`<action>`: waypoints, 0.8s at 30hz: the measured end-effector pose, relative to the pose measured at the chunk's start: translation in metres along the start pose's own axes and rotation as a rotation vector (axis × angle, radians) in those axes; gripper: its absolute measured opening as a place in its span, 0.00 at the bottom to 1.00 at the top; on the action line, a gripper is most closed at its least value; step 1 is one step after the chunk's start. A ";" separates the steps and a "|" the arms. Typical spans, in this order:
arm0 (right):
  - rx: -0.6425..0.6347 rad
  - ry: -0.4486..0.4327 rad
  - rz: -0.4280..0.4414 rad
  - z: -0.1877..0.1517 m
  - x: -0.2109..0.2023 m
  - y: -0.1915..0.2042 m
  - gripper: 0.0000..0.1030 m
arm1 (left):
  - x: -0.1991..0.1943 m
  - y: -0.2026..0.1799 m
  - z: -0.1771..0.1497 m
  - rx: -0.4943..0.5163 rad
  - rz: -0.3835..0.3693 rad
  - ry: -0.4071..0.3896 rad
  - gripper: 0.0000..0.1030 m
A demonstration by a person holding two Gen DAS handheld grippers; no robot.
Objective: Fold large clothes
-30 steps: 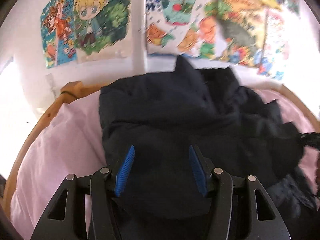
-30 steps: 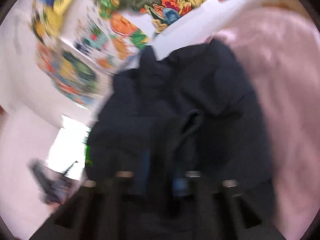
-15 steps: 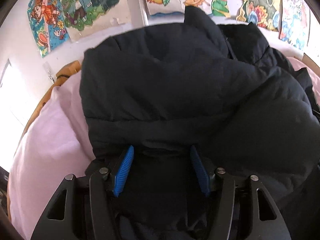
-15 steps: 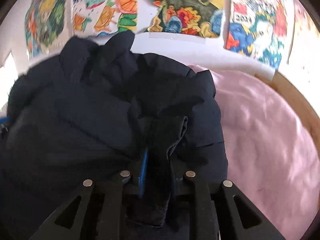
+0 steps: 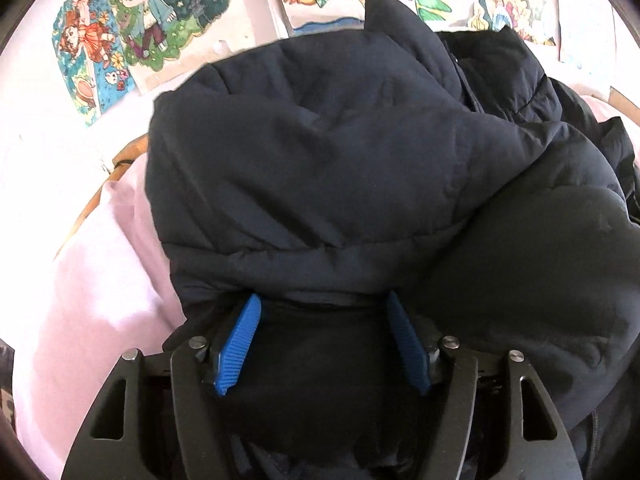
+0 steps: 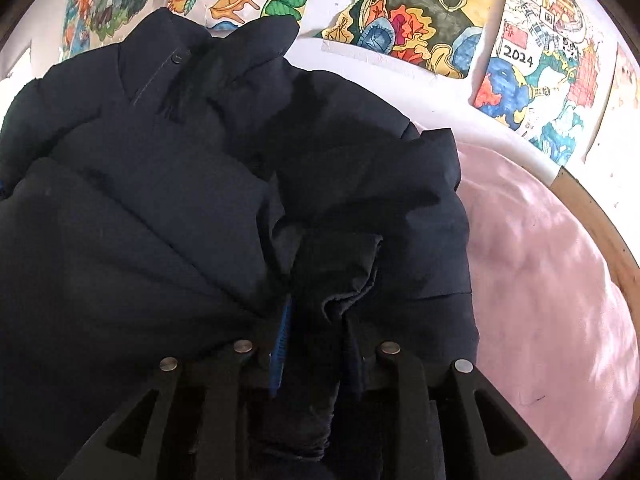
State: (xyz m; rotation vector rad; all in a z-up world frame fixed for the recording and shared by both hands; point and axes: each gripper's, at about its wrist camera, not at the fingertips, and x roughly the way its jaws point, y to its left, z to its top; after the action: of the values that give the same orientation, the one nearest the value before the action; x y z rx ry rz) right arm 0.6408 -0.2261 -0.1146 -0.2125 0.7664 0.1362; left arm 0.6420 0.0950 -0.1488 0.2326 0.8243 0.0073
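Note:
A dark navy padded jacket (image 5: 340, 168) lies bunched on a pink sheet (image 5: 88, 288); it also fills the right wrist view (image 6: 160, 208). My left gripper (image 5: 324, 304) is open, its blue pads (image 5: 236, 344) wide apart, with jacket fabric lying between and over their tips. My right gripper (image 6: 316, 320) is shut on a fold of the jacket (image 6: 340, 276), which bunches up between the pads; only a sliver of the left blue pad (image 6: 282, 340) shows.
The pink sheet (image 6: 540, 280) covers a surface with a wooden rim (image 6: 600, 220), also at the left (image 5: 120, 160). Colourful drawings (image 6: 420, 12) hang on the white wall behind (image 5: 152, 20).
Both grippers have moved forward towards the wall over the jacket. The left gripper's pads have slid under a jacket fold. The right gripper stays shut on its fold.

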 end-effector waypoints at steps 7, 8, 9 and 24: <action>0.028 -0.030 0.003 -0.002 -0.008 -0.005 0.27 | -0.009 0.005 -0.001 -0.038 -0.017 -0.033 0.68; 0.037 -0.039 0.009 -0.003 -0.010 -0.007 0.27 | -0.010 0.005 -0.002 -0.041 -0.019 -0.034 0.68; 0.045 -0.051 0.013 -0.004 -0.013 -0.008 0.27 | -0.010 0.005 0.000 -0.042 -0.021 -0.035 0.68; 0.107 -0.054 0.084 -0.006 -0.021 -0.023 0.27 | -0.012 0.007 0.001 -0.060 -0.051 -0.046 0.70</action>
State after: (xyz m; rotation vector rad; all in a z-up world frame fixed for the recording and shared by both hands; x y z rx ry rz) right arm 0.6261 -0.2505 -0.1007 -0.0750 0.7271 0.1799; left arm 0.6350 0.1009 -0.1377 0.1543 0.7830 -0.0211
